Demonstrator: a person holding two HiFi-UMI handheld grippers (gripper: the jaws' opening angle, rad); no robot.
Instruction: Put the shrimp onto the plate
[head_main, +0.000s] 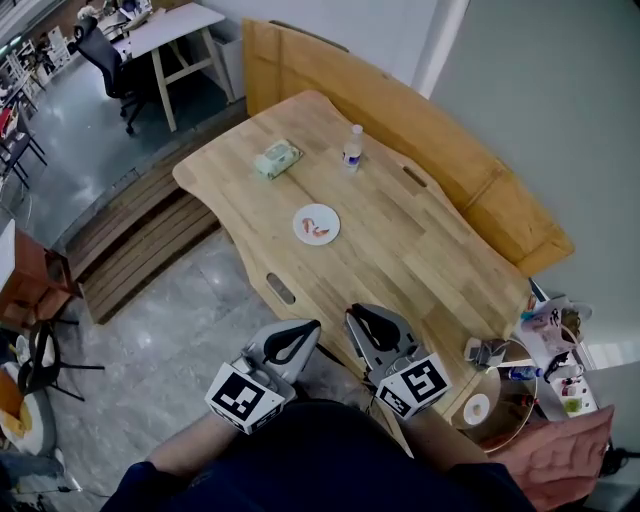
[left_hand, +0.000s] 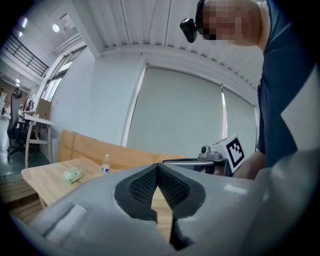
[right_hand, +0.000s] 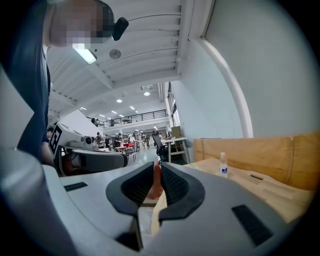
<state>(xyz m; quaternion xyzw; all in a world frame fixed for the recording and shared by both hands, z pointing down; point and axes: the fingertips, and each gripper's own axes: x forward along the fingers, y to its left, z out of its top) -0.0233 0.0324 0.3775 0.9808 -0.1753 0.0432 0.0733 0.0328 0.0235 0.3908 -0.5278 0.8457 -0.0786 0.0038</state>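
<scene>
Our right tongs (right_hand: 157, 166) clamped an orange-pink shrimp (right_hand: 156, 186), our left tongs (left_hand: 159, 167) were closed empty, both well apart from the round white plate (head_main: 318, 211) on the wooden worktop (head_main: 410, 250).

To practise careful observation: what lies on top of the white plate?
Orange-red shrimp lie near the middle of the white plate. The head view shows them too small to count surely, and they cover the plate surface beneath them.
</scene>
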